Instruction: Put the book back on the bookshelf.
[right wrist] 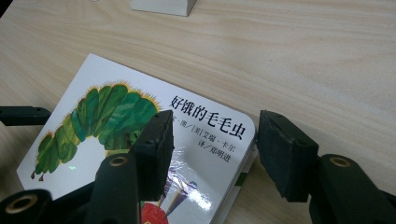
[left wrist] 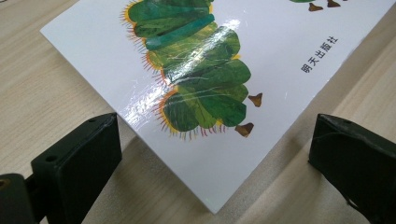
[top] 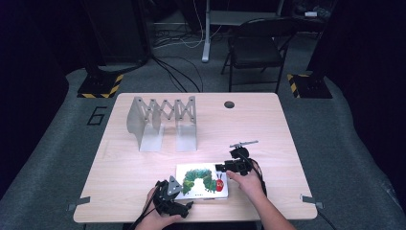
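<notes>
While the book [top: 201,180] lay flat on the table [top: 268,124] near the front edge, cover up, both grippers were held at it. The left gripper [top: 173,195] was seen at the front, just by the book's near-left corner. In the left gripper view its jaws stood wide apart w/ that corner [left wrist: 212,205] pointing in between them; neither pad was seen pressing on it, so the jaws were open, nothing gripped. The green caterpillar picture [left wrist: 196,70] was seen across the glossy white cover, w/ a line of small print near the edge.

A bit farther back, the right gripper [top: 230,167] was placed at the book's right end, the hand [top: 246,182] behind it. In the right gripper view the jaws were set either side of the book's rounded corner [right wrist: 243,135]: one pad [right wrist: 156,149] was seen over the cover, the other [right wrist: 285,149] off the edge beside it, w/ a gap to the book's side. No squeeze could be made out, so they were taken as open, approx. part-closed, not gripping.

Further back, well apart from the book, a grey folding rack [top: 163,120] was stood on the table. Near the far edge a round hole [top: 229,104] was noted. Beyond the table a dark folding chair [top: 256,48] and floor cables [top: 177,72] were seen.
</notes>
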`<state>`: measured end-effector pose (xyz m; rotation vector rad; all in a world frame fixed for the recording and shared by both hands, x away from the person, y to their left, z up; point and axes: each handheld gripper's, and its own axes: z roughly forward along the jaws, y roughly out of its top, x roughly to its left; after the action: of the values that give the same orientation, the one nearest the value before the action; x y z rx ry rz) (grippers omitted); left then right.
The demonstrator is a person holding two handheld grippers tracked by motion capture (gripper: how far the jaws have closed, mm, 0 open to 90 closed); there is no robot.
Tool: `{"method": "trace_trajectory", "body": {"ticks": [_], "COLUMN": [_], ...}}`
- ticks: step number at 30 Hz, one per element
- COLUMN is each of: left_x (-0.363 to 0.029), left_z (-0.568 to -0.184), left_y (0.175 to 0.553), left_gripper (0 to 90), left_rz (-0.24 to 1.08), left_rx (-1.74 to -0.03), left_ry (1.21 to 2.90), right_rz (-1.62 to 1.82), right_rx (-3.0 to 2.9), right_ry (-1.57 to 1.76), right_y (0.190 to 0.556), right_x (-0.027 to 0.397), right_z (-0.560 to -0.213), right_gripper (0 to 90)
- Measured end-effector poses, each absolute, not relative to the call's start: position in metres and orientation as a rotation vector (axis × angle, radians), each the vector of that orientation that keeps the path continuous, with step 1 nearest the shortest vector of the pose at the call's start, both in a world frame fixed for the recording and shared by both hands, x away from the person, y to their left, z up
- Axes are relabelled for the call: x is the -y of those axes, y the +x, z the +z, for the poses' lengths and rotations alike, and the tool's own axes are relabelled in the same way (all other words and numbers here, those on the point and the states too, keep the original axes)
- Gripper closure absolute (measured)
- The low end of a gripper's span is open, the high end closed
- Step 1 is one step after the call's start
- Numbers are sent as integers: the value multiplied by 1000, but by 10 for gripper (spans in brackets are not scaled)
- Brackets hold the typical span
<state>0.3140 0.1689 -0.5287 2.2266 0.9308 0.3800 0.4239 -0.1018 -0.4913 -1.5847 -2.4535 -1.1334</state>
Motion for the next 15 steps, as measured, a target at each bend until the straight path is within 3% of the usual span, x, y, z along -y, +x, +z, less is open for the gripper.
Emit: {"method": "trace_trajectory", "body": {"ticks": [15], "left_x": [-168], "left_z": [-529], "left_y": [315], "left_gripper": [0], "left_rz": [411], "left_rx": [-960], "left_ry": [2224], "right_rz": [-1186], "right_rx": [2455], "right_ry": [-1571], "right_y": [420], "right_x": [101], "right_z": [-483], "right_gripper": [463]}}
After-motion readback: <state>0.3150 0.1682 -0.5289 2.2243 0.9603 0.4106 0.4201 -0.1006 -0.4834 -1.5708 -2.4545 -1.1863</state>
